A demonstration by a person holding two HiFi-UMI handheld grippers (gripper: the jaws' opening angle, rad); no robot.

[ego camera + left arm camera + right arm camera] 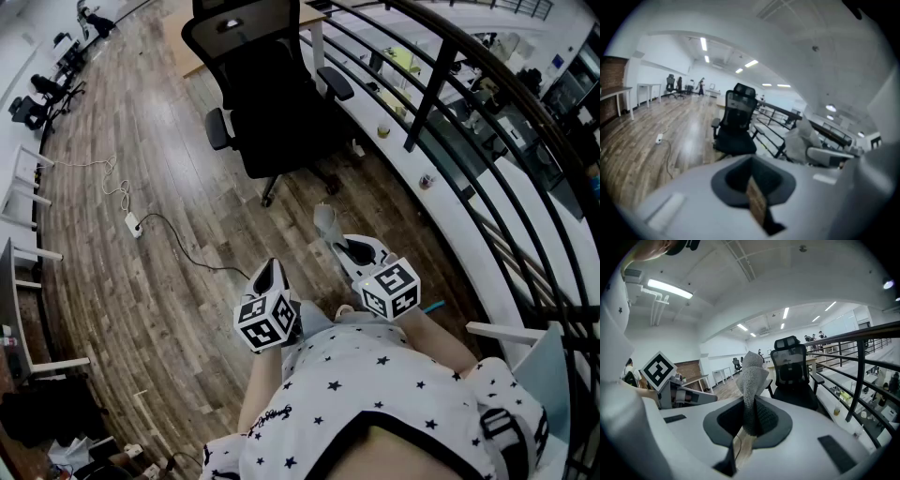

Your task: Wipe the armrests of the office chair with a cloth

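The black office chair (272,103) stands ahead on the wood floor, with its armrests (217,127) (335,82) bare. My right gripper (330,230) is shut on a grey cloth (324,217), well short of the chair. In the right gripper view the cloth (752,385) sticks up from the right gripper (751,425), with the chair (792,376) beyond. My left gripper (269,267) hangs beside it, shut and holding nothing. The left gripper view shows the left gripper (757,199), the chair (736,124) ahead and the cloth (801,140) at the right.
A dark metal railing (441,75) curves along the right above a white ledge with a cup (383,130). A power strip (134,223) with a black cable lies on the floor at the left. White desks (23,202) line the left wall.
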